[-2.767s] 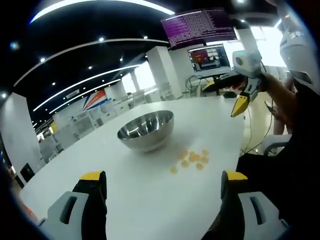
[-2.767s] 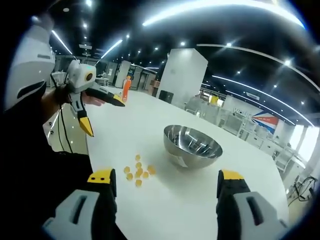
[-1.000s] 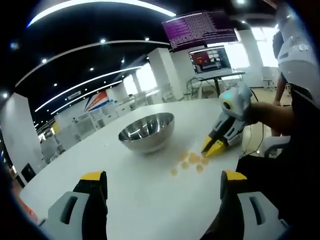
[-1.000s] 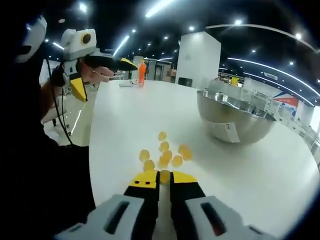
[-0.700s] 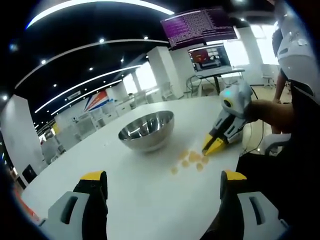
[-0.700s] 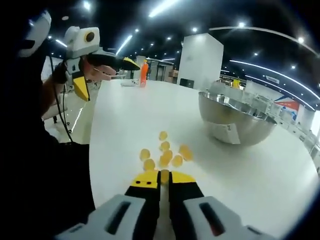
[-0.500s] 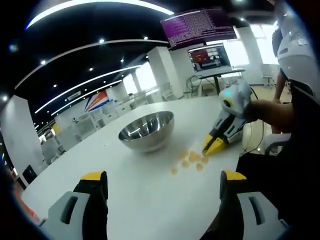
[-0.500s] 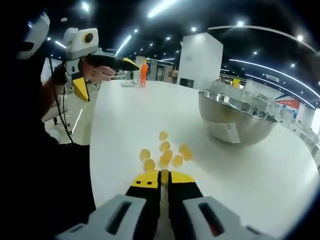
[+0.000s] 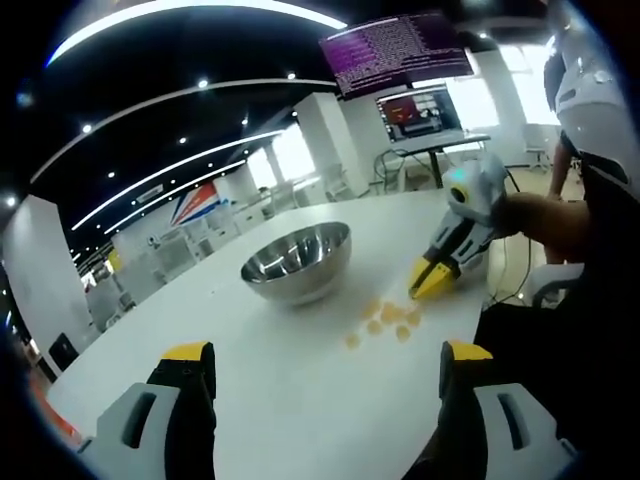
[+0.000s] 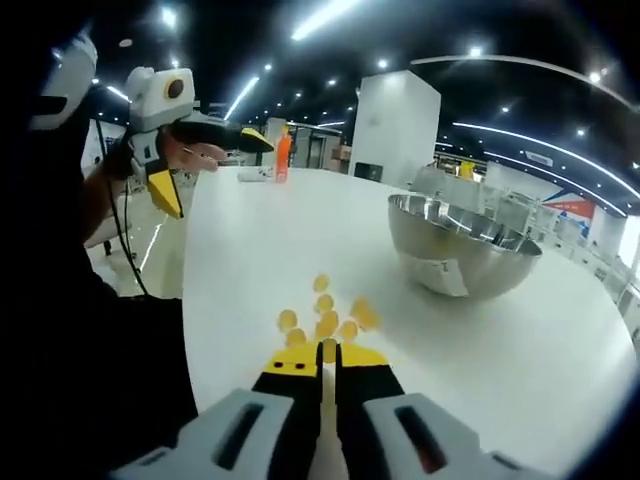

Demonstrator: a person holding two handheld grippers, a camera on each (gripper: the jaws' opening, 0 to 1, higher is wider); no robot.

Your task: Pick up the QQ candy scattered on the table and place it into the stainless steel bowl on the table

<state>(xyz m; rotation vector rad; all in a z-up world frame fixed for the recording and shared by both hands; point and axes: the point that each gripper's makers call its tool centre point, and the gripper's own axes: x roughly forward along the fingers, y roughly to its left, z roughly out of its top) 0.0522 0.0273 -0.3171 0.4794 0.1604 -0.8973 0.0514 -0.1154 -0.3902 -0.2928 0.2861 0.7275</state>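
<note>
In the right gripper view we see our right gripper angled down toward the white table, its yellow-tipped jaws pressed nearly together and pinching one QQ candy between the tips. The remaining candies lie in a loose cluster just beyond those tips, near the table edge closest to us. The stainless steel bowl stands upright farther in, apart from the cluster. Our left gripper hangs in the air off the table's near edge, gripped by a hand, jaws spread wide. In the left gripper view its own jaws rise far apart with nothing between them, and the right gripper reaches in low, tips just above the cluster.
</note>
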